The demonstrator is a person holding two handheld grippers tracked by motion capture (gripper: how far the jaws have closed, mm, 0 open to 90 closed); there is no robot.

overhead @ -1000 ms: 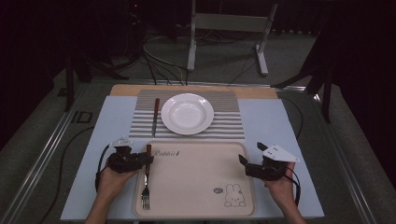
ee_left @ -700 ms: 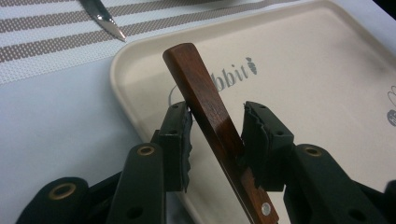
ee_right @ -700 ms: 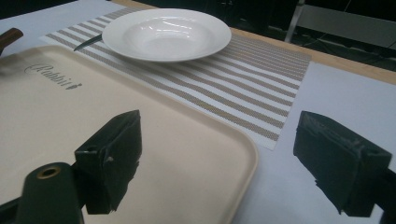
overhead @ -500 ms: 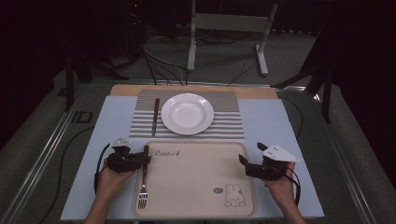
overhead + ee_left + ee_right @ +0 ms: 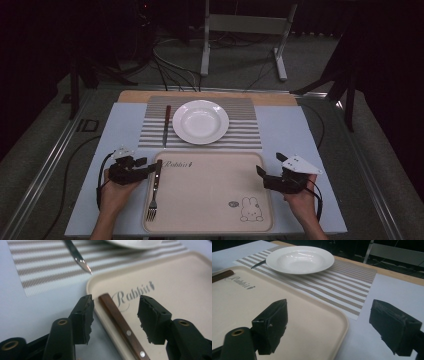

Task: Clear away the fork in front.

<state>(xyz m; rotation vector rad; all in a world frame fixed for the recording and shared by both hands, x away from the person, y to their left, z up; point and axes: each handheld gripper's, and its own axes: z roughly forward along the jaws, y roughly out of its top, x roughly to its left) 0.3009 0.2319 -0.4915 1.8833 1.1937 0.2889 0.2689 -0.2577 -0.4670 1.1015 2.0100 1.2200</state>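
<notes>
Left gripper view: left gripper [image 5: 113, 315] jaws just opened, fork [image 5: 120, 322] released.

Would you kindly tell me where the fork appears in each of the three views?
High view: the fork lies along the tray's left edge, tines toward the person.
Left gripper view: its brown handle runs between the open jaws.
Right gripper view: handle end at far left.
Shared landmark: the tray's Rabbit lettering.
</notes>
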